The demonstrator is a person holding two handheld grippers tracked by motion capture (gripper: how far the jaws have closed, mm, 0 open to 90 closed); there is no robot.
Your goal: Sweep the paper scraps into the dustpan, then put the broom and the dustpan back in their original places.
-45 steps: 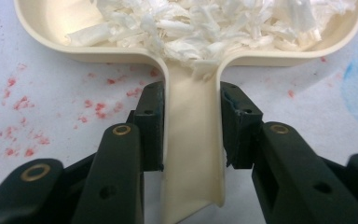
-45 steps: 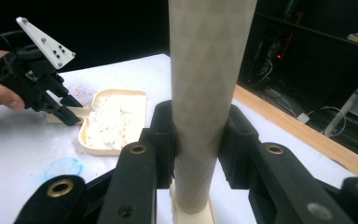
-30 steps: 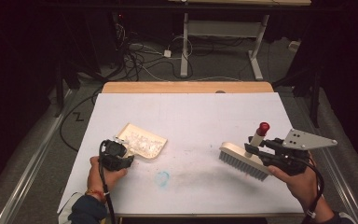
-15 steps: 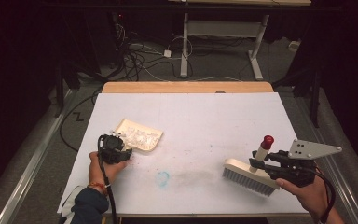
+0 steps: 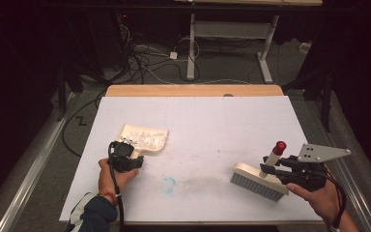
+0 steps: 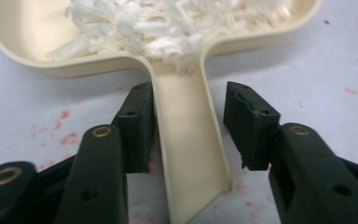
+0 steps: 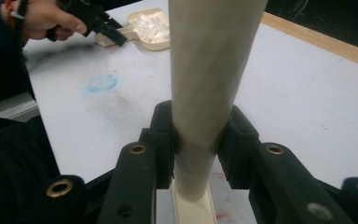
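Two tools work the white tabletop (image 5: 212, 121): the left tool (image 6: 189, 126), jaws just opening, straddles the dustpan (image 6: 186, 140) handle without pressing it, shavings (image 6: 168, 23) lying ahead, while the right tool (image 7: 196, 144) clamps the brush (image 7: 205, 70) handle upright between its jaws.

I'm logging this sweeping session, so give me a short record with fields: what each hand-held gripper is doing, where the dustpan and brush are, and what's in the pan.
left hand-held gripper: jaws just been opening; dustpan handle between them, a gap at the right pad
right hand-held gripper: shut on brush handle
dustpan: flat on the table, left of middle
pan contents: white shreds
brush: bristles down, near the table's right front
table marks: blue smudge between pan and brush
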